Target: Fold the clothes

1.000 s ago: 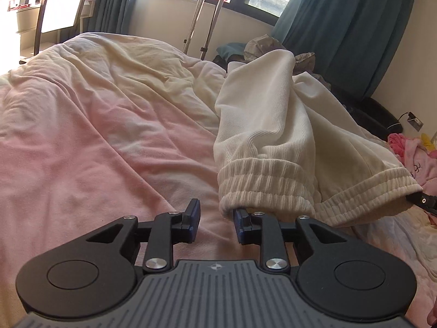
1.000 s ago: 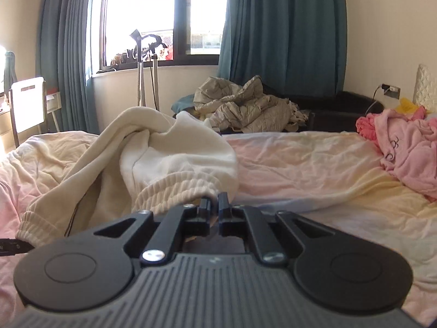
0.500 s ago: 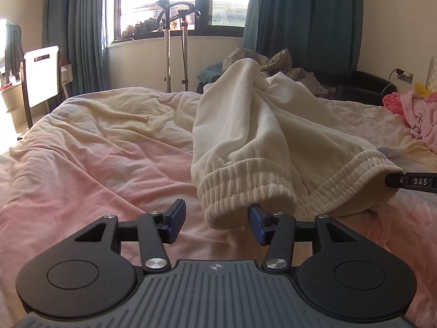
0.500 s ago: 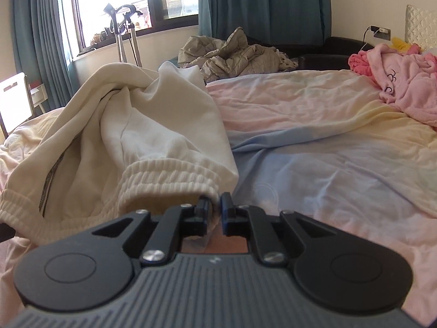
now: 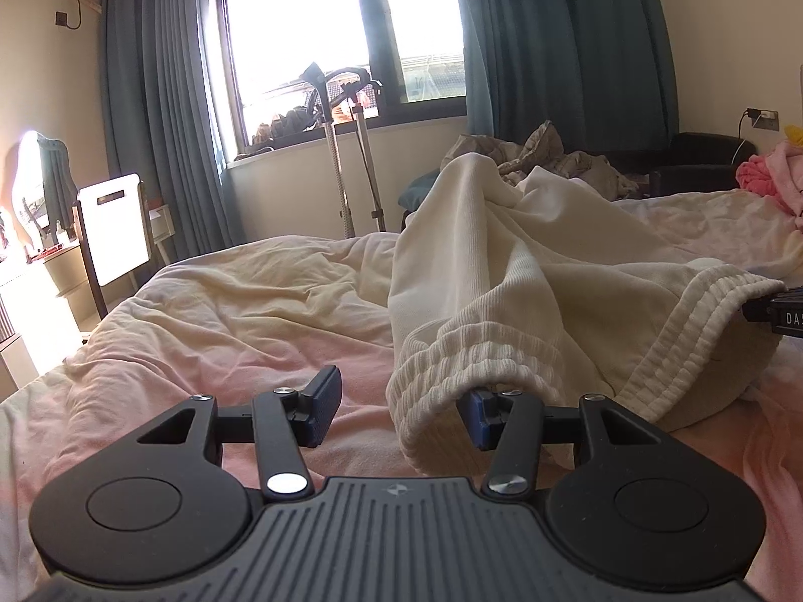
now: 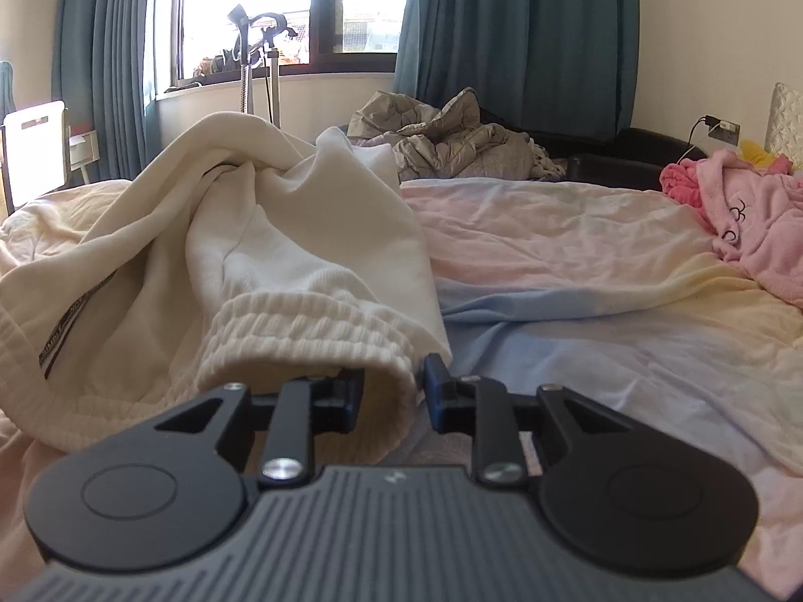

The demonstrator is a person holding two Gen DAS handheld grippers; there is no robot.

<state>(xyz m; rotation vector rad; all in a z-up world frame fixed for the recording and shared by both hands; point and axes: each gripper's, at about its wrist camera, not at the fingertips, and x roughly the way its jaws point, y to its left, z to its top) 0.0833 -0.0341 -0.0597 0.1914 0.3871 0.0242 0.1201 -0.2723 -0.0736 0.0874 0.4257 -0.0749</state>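
Observation:
Cream ribbed sweatpants (image 5: 507, 271) lie in a rumpled heap on the bed cover (image 5: 226, 311). One elastic cuff (image 5: 466, 356) rests in front of my left gripper (image 5: 399, 409), which stands open; the cuff's edge drapes over its right finger while the left finger is bare. In the right wrist view the other cuff (image 6: 306, 331) lies at my right gripper (image 6: 391, 394), also open, with the cuff's corner loose between its fingers. The right gripper's tip (image 5: 783, 313) shows at the right edge of the left wrist view, beside the waistband (image 5: 702, 321).
A pink garment (image 6: 753, 231) lies at the bed's right side. A grey quilt pile (image 6: 451, 145) and a black sofa (image 6: 632, 155) stand behind the bed. A metal stand (image 5: 351, 150) and a white chair (image 5: 113, 231) are near the window.
My right gripper has opened and let go of the cuff it was shut on. The left gripper has opened wider. Both views have levelled out, low over the bed.

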